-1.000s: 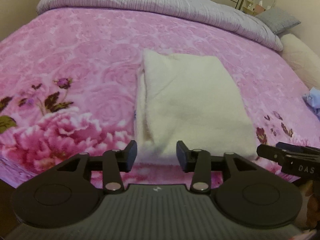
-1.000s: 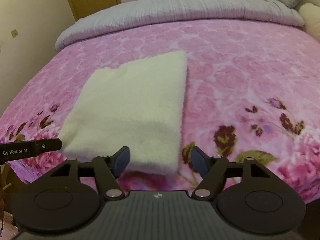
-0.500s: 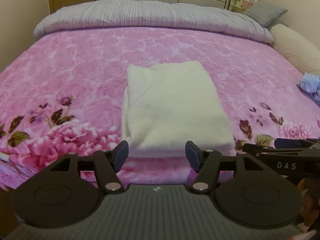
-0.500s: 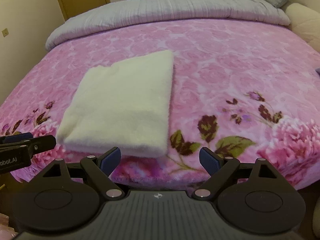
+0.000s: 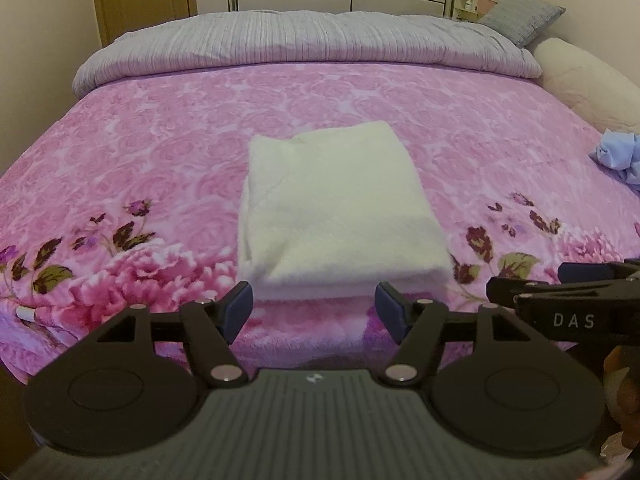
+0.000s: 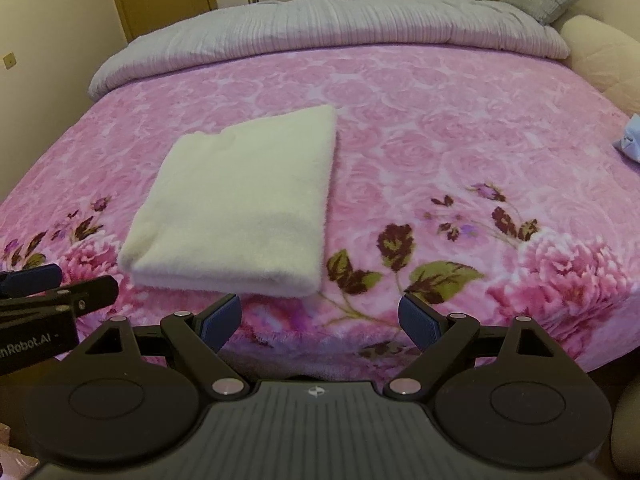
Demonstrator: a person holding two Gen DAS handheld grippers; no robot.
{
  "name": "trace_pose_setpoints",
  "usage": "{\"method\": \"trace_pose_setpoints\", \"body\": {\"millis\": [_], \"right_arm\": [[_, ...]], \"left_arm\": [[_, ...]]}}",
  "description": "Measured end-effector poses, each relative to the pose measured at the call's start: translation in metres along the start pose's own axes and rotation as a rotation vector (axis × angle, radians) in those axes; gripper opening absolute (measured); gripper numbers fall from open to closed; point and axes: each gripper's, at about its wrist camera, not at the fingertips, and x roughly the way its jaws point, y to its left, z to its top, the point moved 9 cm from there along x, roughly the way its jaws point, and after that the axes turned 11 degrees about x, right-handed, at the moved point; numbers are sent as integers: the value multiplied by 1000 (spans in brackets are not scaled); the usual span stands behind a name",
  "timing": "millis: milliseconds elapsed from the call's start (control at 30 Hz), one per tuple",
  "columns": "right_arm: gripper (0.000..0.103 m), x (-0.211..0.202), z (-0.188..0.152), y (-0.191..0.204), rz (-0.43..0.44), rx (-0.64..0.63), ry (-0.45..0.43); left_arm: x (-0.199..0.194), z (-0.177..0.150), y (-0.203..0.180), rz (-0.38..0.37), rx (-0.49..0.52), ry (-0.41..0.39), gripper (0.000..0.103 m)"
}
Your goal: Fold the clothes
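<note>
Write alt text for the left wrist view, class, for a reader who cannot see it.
A cream garment, folded into a neat rectangle, lies on a pink floral bedspread just beyond the left tongs, whose jaws are opening with nothing between them. A grey duvet is bunched across the far end of the bed, crumpled blue clothing lies at the right edge, and the right tongs enter at lower right.

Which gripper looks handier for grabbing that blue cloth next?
Probably the right gripper: the blue cloth lies at the bed's right edge, on its side. The left gripper, jaws opening and empty, faces the folded white towel.
</note>
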Motion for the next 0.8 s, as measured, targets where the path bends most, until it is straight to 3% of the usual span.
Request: {"method": "trace_pose_setpoints", "body": {"millis": [700,800], "right_arm": [[88,10,-8,29,-54,-86,20],[88,12,-8,34,-60,-97,20]], "left_arm": [[7,-23,41,-19,-105,5,68],[11,-24,57,-65,-167,-17,68]]}}
